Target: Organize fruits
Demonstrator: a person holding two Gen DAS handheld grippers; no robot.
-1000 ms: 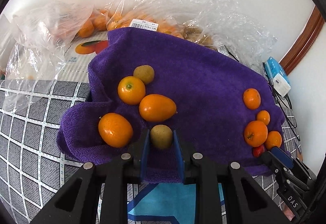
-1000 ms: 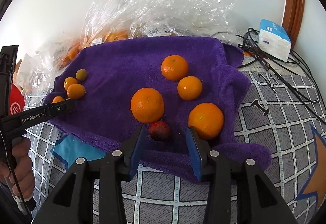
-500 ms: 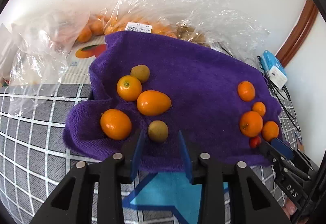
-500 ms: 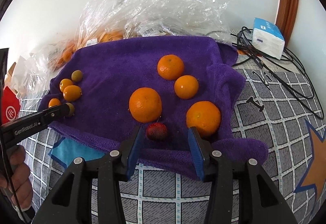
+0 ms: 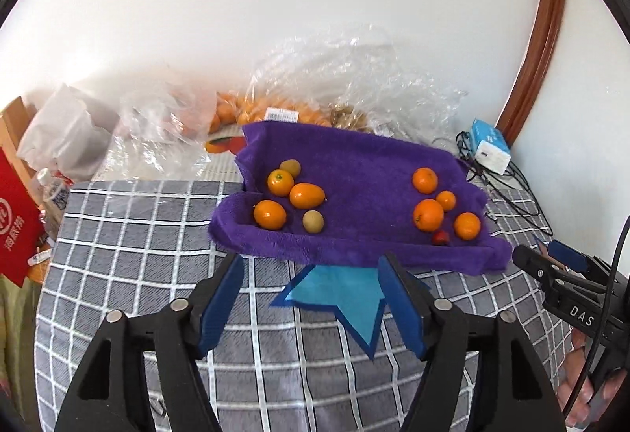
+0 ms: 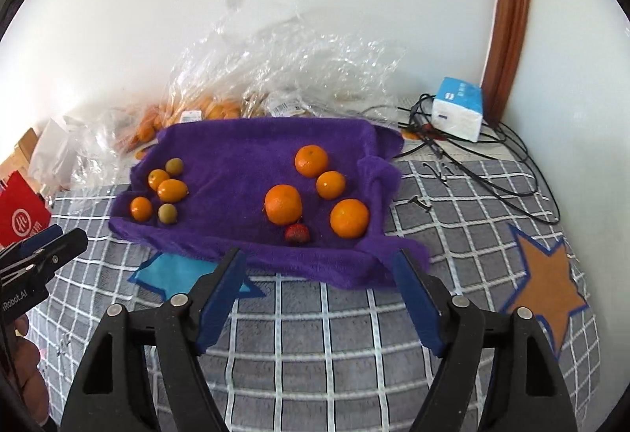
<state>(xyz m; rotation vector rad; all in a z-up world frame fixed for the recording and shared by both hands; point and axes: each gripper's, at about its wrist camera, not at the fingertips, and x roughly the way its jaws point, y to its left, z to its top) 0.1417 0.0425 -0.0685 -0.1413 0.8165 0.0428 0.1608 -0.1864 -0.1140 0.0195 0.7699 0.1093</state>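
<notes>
Grey checked bedding (image 6: pixel 315 333) carries a purple towel (image 6: pixel 244 144), with clear plastic bags (image 6: pixel 283 78) behind the towel against the white wall. On the towel's left end sit small fruits (image 5: pixel 307 196), on its right end oranges (image 6: pixel 283 204) and a red fruit (image 6: pixel 296 233). Short of the towel's near edge, the left gripper (image 5: pixel 311 298) and right gripper (image 6: pixel 319 298) are both opening, nothing between their jaws.

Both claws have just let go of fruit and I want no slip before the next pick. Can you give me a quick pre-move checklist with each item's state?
1. Left claw empty, jaws opening: ok.
2. Right claw empty, jaws opening: ok.
3. Left group of five small fruits, including the greenish fruit, resting on the purple towel: ok.
4. Right group, four oranges and the small red fruit, on the towel: ok.
5. Both claws clear of the towel's front edge: ok.
6. More loose fruit left to sort outside the plastic bags: cannot tell.
</notes>
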